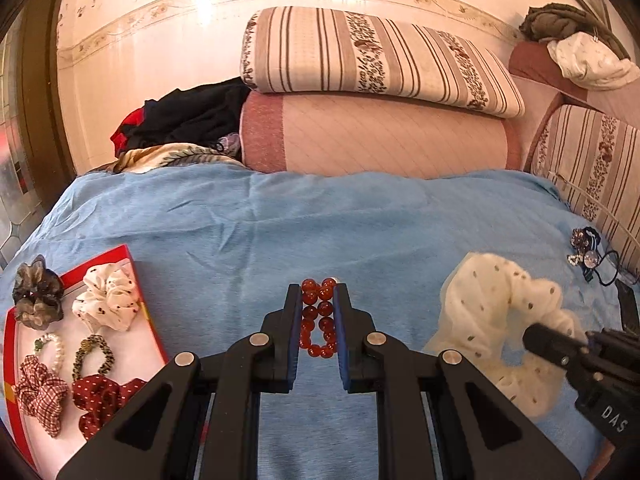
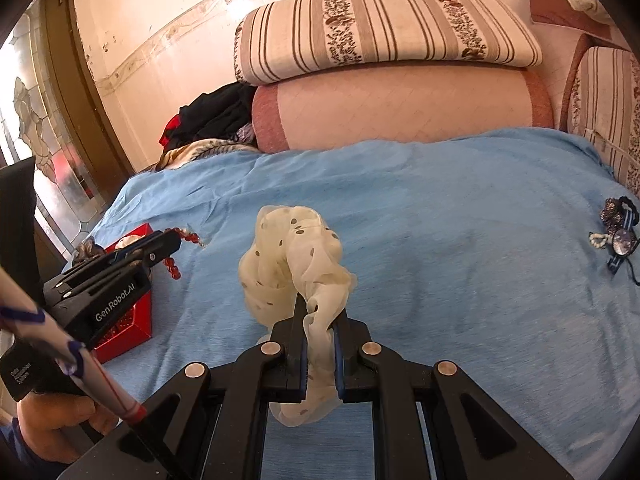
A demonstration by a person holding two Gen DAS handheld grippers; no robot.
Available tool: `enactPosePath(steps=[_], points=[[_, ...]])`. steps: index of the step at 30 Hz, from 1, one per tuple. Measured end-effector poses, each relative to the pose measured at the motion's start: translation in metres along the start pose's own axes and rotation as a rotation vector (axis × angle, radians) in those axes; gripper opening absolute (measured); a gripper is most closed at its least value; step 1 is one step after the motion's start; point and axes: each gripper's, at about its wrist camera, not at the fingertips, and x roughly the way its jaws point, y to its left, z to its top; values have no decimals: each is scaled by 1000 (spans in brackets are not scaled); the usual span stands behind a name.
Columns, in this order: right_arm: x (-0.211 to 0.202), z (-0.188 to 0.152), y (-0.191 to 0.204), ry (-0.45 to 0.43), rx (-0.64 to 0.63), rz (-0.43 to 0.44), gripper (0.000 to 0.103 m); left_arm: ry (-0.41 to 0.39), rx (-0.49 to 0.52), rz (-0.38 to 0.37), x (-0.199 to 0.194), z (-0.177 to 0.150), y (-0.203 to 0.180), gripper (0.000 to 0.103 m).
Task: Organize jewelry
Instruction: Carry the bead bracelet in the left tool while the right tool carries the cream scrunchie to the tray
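The left gripper [image 1: 318, 312] has its jaws pinching a bracelet of round, glossy dark-red beads [image 1: 319, 320], the doubled strand squeezed between the blue pads and lifted clear of the light-blue bedsheet [image 1: 320, 224]. In the right wrist view the same gripper [image 2: 172, 242] shows at about 9 o'clock, with beads dangling below its tip just above the sheet.

The right gripper [image 2: 320, 320] has its jaws pressed tight on a sheer cream scrunchie with small dark dots [image 2: 294, 256]; the fabric bunches up above the pads and a fold hangs down beneath them. From the left wrist view this scrunchie [image 1: 496, 312] sits at about 3 o'clock, with the right gripper's black tip [image 1: 538, 338] against it.

At 8 o'clock in the left wrist view lies a shallow red box with a white lining [image 1: 120, 256]. It holds a white dotted scrunchie [image 1: 108, 300], a grey-brown scrunchie [image 1: 36, 292] at its rim, a pearl bracelet [image 1: 54, 348], a leopard-print hair tie [image 1: 94, 356], a red checked scrunchie [image 1: 38, 394] and a dark-red dotted scrunchie [image 1: 100, 400].

Near the bed's edge at 3 o'clock, well apart from the box, lies a small heap of dark hair ties and trinkets [image 1: 588, 252]. Striped pillows [image 1: 376, 56] are stacked at 12 o'clock.
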Motion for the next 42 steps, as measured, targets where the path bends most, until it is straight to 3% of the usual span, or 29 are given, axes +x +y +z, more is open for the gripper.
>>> enactPosePath(steps=[22,32,42], points=[[-7,11,108,5,-153,79,10,-100,-117,71,-57,4,82,15],[6,20,161,26,-181,144,10,-113,-235,173,-87,-12,163,15],[15,25,217,63,-172,279,10,-99,-402,317,-130,-47,256,15]])
